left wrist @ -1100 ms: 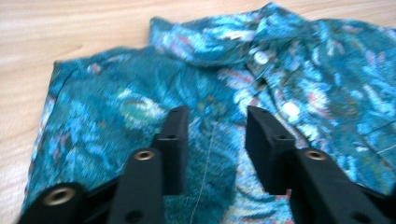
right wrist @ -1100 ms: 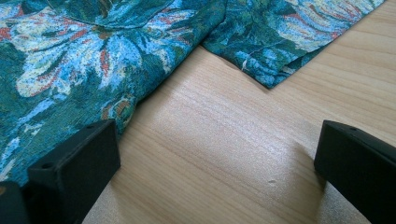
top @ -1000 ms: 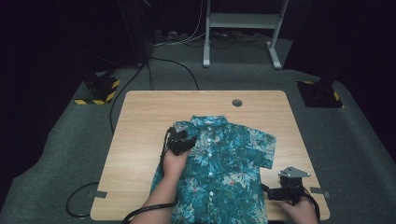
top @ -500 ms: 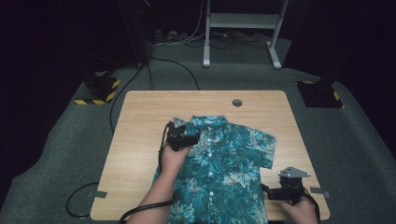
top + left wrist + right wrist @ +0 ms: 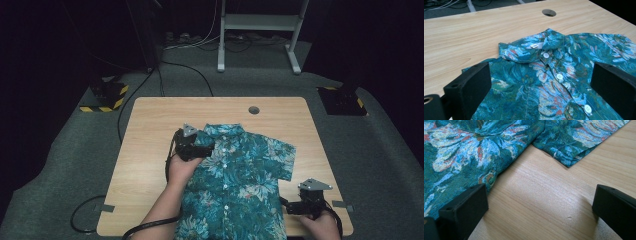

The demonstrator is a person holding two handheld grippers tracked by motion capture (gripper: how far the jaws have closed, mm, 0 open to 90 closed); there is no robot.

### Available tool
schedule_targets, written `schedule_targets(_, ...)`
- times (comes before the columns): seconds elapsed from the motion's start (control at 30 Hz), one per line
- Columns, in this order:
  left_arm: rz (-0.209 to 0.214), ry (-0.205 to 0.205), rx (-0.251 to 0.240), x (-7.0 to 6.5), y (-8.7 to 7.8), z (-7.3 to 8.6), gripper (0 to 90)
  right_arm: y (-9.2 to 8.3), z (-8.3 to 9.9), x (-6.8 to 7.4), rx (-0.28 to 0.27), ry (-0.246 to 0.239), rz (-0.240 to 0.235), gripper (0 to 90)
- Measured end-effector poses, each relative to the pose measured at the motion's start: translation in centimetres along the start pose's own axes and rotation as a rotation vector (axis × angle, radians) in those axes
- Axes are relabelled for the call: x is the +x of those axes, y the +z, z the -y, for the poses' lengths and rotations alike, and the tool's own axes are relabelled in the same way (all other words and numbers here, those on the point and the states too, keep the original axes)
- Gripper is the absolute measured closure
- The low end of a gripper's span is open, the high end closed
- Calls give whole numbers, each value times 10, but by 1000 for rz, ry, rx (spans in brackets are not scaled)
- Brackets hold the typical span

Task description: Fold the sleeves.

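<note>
The shirt (image 5: 239,185) lies flat on the tabletop (image 5: 150,125), buttoned, collar (image 5: 544,45) toward the far edge, hem running off the near edge. The left tool (image 5: 197,145) hangs just over the shoulder beside the collar, and its jaws have just been opening. They stand wide apart now with nothing pinched between them, only printed cloth lying below. Down at the near right corner, the right tool (image 5: 295,206) sits low beside the shirt's side seam, jaws also spread wide and holding nothing, bare wood between them and the cloth edge just by one jaw.

How will this handle? By the look of it, a thin, light, floppy fabric: it should drape and fold wherever it is lifted, slide easily over the smooth wood, and wrinkle if dragged. Nothing fragile except perhaps the small white buttons (image 5: 559,76). Good places to pinch look like the shoulder seam, the sleeve (image 5: 280,155) hem or the bottom corners, where doubled cloth gives the pads something to bite.

What is hard to read: the person's left forearm covers the shirt's left side, so whether that sleeve lies flat or tucked under I cannot tell. The hem is cut off at the bottom of the high view. The small label inside the collar is too small to read, and the room beyond the tabletop is dark.
</note>
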State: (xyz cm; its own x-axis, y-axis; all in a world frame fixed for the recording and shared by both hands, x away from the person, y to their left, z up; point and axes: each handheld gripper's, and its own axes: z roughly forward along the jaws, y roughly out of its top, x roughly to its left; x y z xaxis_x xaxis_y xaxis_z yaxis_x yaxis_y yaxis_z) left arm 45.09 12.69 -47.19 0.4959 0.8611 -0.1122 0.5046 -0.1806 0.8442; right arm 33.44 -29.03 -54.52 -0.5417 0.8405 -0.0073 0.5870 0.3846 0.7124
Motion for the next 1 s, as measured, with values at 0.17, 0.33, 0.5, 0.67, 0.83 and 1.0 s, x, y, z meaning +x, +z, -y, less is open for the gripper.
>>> schedule_targets(0.17,9,5,2,2,-5,2,31,0,0,0,0,0,0,0)
schedule_targets(0.33,24,16,4,5,-9,7,12,0,0,0,0,0,0,0)
schedule_targets(0.5,34,18,8,8,-13,13,4,0,0,0,0,0,0,0)
schedule_targets(0.67,46,18,2,10,-18,20,4,0,0,0,0,0,0,0)
schedule_targets(0.83,50,11,4,13,-22,27,4,0,0,0,0,0,0,0)
schedule_targets(1.0,61,-2,4,16,-29,35,4,0,0,0,0,0,0,0)
